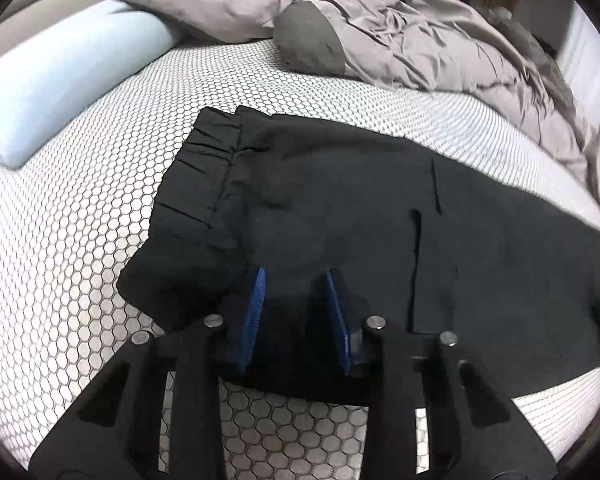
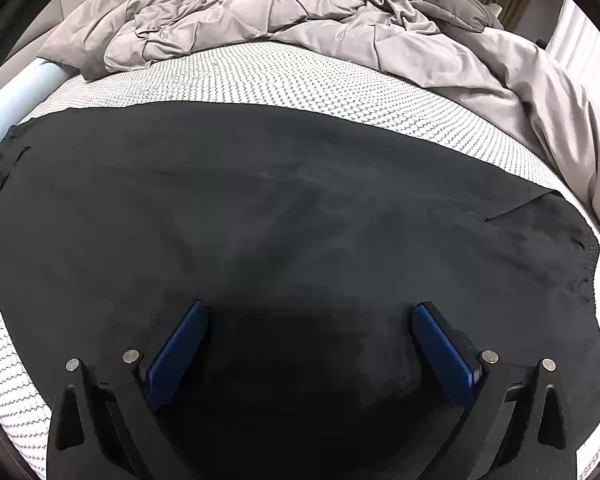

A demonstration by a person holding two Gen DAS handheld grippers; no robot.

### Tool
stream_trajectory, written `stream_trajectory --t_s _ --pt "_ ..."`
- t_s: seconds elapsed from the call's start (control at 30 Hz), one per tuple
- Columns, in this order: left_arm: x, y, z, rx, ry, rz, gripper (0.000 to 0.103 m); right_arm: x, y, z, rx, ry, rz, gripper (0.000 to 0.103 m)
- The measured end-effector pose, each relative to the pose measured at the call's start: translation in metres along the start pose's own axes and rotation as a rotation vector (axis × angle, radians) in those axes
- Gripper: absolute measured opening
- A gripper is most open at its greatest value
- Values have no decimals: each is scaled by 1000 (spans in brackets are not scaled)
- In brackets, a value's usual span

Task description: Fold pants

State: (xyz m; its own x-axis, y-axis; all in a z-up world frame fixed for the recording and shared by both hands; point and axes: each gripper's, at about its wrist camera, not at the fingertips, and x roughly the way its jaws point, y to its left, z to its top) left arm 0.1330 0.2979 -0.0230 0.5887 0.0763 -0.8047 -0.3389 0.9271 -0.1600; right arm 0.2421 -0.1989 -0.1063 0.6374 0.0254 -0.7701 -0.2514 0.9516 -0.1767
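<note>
black pants [image 1: 340,208] are spread flat on the honeycomb-patterned mattress cover [image 1: 80,240], near its front edge, with a rumpled grey duvet [image 2: 300,20] piled beyond and a pale blue bolster [image 1: 60,72] at the left. the long axis is laid across the bed from left to right: the gathered elastic waistband [image 1: 204,168] is pointed toward the bolster side and the leg hems [image 2: 560,240] toward the opposite side. the cloth is judged thin, light and limp, so sagging and creasing are to be expected unless it is lifted at two points; the waistband and the hems are judged the firmest places to be pinched. the left gripper [image 1: 296,280] is held narrowly apart over the near edge by the waist, and whether cloth is actually pinched cannot be told. the right gripper [image 2: 310,312] is held wide apart above the legs, with nothing clasped.
</note>
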Motion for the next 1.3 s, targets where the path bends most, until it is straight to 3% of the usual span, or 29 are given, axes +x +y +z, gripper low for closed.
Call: stream_trajectory --t_s 0.07,0.13,0.2,0.33,0.47,0.53,0.63,0.7,0.77,0.9,1.03,1.1,1.2,1.3 --pt "-9 -6 2 -10 6 -65 30 0 -1 0 2 0 3 103" --pt "-13 -27 7 60 -5 -111 30 0 -1 0 3 2 3 103" --pt "-1 -45 20 121 14 -49 30 0 0 0 0 1 -2 103" --pt "43 -40 39 46 67 58 30 0 -2 0 4 0 3 103" --pt "29 -41 40 17 32 74 30 1 -2 0 5 2 5 103" --pt "7 -51 37 8 -14 0 30 1 -2 1 9 3 5 103" --pt "-31 -90 19 79 -87 -119 31 -6 -2 3 16 -10 -4 103" --pt "-45 -129 1 149 -108 -190 56 -16 1 2 7 -33 24 103" --pt "-48 -174 -14 229 -105 -254 67 -21 6 0 -28 -41 65 103" --pt "-33 -264 -49 426 -14 -402 75 -12 5 -13 -101 1 49 103" --pt "1 -308 -70 547 99 -302 75 -25 -39 -29 -79 -13 32 103" --pt "14 -309 -74 537 132 -278 76 -28 -79 -43 -43 -4 -88 103" --pt "19 -311 -70 533 120 -284 77 -27 -166 -69 176 41 -244 103" --pt "16 -308 -69 532 109 -269 77 -34 -219 -88 354 31 -265 102"
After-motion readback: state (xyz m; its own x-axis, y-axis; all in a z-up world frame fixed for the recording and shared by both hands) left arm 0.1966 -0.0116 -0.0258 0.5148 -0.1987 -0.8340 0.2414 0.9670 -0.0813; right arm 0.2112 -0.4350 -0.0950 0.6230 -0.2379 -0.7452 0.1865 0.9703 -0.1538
